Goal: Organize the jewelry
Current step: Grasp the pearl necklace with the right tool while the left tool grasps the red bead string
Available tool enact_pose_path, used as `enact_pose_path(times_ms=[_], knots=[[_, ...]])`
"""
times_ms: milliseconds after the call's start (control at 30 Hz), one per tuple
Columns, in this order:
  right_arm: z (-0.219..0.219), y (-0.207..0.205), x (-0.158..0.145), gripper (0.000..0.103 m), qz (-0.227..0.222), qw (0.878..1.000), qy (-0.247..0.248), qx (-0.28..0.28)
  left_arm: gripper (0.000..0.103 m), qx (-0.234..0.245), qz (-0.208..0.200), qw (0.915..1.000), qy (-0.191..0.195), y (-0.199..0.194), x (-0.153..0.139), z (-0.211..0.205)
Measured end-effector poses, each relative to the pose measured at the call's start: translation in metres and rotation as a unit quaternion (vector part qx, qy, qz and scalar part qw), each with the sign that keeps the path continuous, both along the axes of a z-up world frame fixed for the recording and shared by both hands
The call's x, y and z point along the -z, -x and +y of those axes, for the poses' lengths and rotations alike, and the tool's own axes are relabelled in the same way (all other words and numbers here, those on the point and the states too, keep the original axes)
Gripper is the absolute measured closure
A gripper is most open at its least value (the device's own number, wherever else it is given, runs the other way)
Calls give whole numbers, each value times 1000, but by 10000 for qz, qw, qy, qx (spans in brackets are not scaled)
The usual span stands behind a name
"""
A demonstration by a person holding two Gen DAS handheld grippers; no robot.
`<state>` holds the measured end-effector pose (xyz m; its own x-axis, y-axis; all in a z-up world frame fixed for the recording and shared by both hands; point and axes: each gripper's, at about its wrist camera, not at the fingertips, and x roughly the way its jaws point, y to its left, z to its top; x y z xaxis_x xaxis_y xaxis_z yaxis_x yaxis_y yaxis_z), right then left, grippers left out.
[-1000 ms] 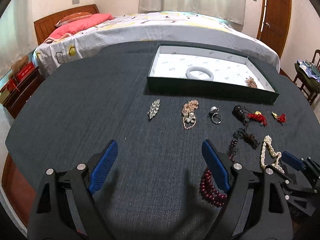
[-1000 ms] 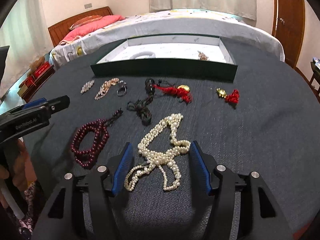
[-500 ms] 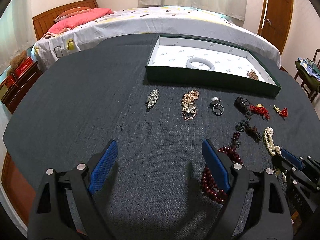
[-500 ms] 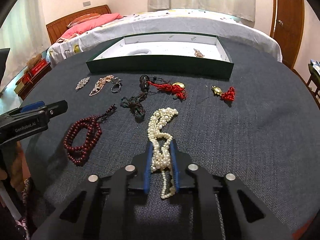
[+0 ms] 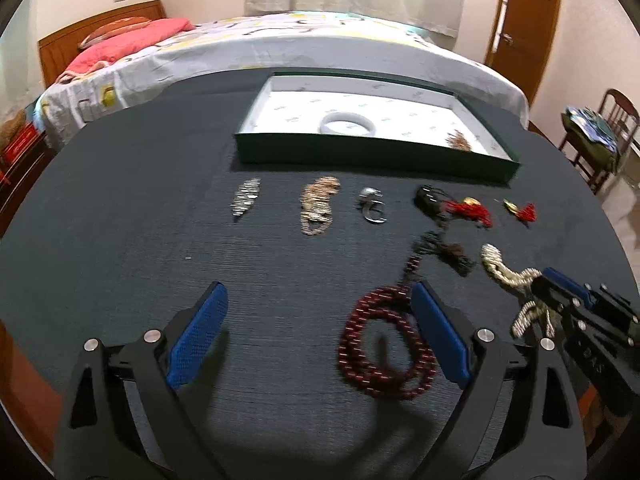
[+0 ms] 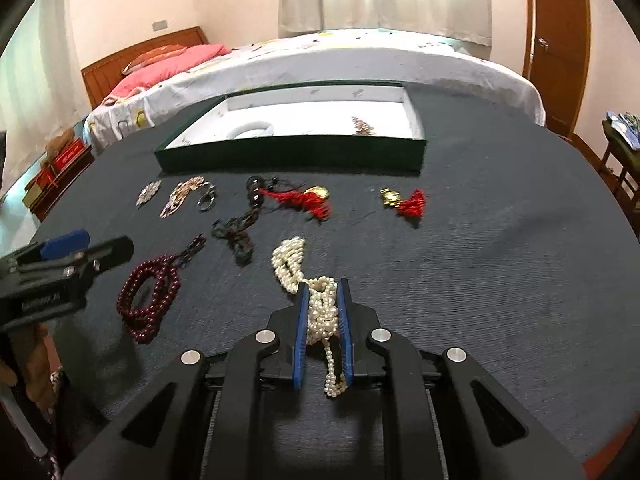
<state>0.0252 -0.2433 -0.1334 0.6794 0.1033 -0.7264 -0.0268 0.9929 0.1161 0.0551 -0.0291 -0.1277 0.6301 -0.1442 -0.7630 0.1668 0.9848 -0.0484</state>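
A bedroom lay behind the work: a bed (image 5: 320,52) with a pink pillow, a wooden door, and in front a round table (image 5: 120,200) covered in dark cloth.

In the left wrist view, the left hand-held gripper (image 5: 318,336) hung above the table with its blue pads wide apart and nothing between them. A dark red bead necklace (image 5: 384,344) lay coiled by its right pad. Farther off a row of small pieces lay near a shallow green box (image 5: 376,160), white inside, with a white bangle (image 5: 349,125) and a small brownish piece in it. At the right edge the right hand-held gripper (image 5: 540,284) showed, pearls trailing from it.

In the right wrist view, the right hand-held gripper (image 6: 323,308) was clamped on the pearl necklace (image 6: 322,304) near the table's front edge. Part of the bundle sat between the pads, one loop hung behind them, and the far end rested on the cloth. Two red tassel pieces (image 6: 304,200) lay between it and the box (image 6: 292,156).

The step in hand looked like carrying the pearls to the box. Doing it well likely meant keeping the clamp firm, lifting high enough that the trailing end cleared the tassels and the box wall, and releasing over bare white floor, apart from the bangle (image 6: 250,130).
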Motion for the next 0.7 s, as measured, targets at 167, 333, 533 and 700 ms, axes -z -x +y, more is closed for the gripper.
enact_pose_path(times_ms=[167, 333, 533, 700], knots=[[-8, 0, -1, 88, -32, 9999, -131, 65, 12, 293, 156, 9992, -202, 2, 11, -23], [-11, 1, 0, 88, -47, 9997, -228, 53, 24, 366, 368, 9979, -399, 0, 24, -33], [-11, 2, -2, 88, -77, 9995, -298, 31, 66, 468, 386, 9979, -235, 1, 24, -27], [-8, 4, -9, 88, -186, 9994, -305, -11, 84, 446, 437, 9980, 109, 0, 22, -16]])
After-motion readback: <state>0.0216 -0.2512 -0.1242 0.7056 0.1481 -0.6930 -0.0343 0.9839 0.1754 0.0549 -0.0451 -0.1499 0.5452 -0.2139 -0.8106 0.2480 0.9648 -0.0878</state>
